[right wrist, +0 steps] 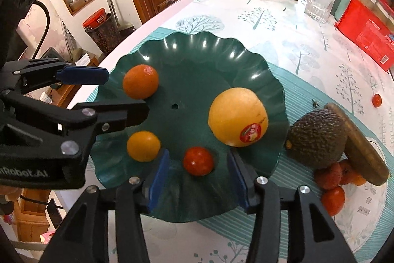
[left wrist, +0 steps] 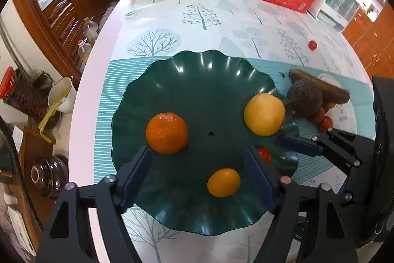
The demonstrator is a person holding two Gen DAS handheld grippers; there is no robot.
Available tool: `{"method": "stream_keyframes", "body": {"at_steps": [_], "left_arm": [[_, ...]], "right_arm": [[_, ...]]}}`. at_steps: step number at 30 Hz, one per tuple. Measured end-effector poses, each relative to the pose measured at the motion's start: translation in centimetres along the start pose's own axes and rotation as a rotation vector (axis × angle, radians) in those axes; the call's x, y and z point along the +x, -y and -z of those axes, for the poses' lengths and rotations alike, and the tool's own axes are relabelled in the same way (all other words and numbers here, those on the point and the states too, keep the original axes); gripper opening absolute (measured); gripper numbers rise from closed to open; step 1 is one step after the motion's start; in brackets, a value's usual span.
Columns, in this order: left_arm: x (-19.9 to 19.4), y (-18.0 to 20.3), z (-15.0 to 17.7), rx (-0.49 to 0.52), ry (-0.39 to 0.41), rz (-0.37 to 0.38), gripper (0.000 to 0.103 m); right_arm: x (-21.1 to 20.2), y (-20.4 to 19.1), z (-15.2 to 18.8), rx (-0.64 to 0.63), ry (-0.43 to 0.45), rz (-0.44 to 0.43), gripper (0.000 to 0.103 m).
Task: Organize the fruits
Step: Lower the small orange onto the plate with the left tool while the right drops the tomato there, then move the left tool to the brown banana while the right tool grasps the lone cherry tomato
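Fingers of the right gripper (right wrist: 197,179) stand apart over the near rim of the green plate (right wrist: 197,53), a small red tomato (right wrist: 198,161) lying loose between them. The left gripper (left wrist: 197,179) also gapes, a small yellow-orange fruit (left wrist: 223,182) between its pads. On the plate sit 4 fruits, counting the tangerine (right wrist: 140,81) and yellow orange (right wrist: 237,120). Beside the plate wait an avocado (right wrist: 317,137), a brown long fruit (right wrist: 357,144) and several small red fruits (right wrist: 332,199); 1 stray tomato (right wrist: 376,100) lies farther off. Roughly half done, I'd judge. The plate's far half is bare.
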State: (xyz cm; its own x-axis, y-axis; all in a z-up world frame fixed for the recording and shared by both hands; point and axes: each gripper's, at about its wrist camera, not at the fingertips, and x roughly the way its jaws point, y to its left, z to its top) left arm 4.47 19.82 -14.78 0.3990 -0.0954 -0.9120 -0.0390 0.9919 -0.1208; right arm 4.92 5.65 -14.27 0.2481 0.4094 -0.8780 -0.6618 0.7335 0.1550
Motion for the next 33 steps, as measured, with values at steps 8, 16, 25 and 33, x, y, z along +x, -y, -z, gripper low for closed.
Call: {"method": "stream_keyframes", "body": {"at_steps": [8, 16, 25, 33], "left_arm": [[-1.1, -0.1, 0.2, -0.069, 0.015, 0.003, 0.080], [-2.3, 1.4, 0.4, -0.105, 0.042, 0.028, 0.080], [-5.5, 5.9, -1.3, -0.068, 0.129, 0.021, 0.080], [-6.8, 11.3, -4.3, -0.079, 0.114, 0.054, 0.080]], "right_arm": [[-1.3, 0.3, 0.2, 0.005, 0.023, -0.008, 0.050], [-3.3, 1.7, 0.5, 0.026, 0.054, -0.018, 0.050], [-8.3, 5.8, 1.1, 0.061, 0.119, 0.006, 0.049], [-13.1, 13.4, 0.1, 0.106, 0.151, 0.088, 0.049]]}}
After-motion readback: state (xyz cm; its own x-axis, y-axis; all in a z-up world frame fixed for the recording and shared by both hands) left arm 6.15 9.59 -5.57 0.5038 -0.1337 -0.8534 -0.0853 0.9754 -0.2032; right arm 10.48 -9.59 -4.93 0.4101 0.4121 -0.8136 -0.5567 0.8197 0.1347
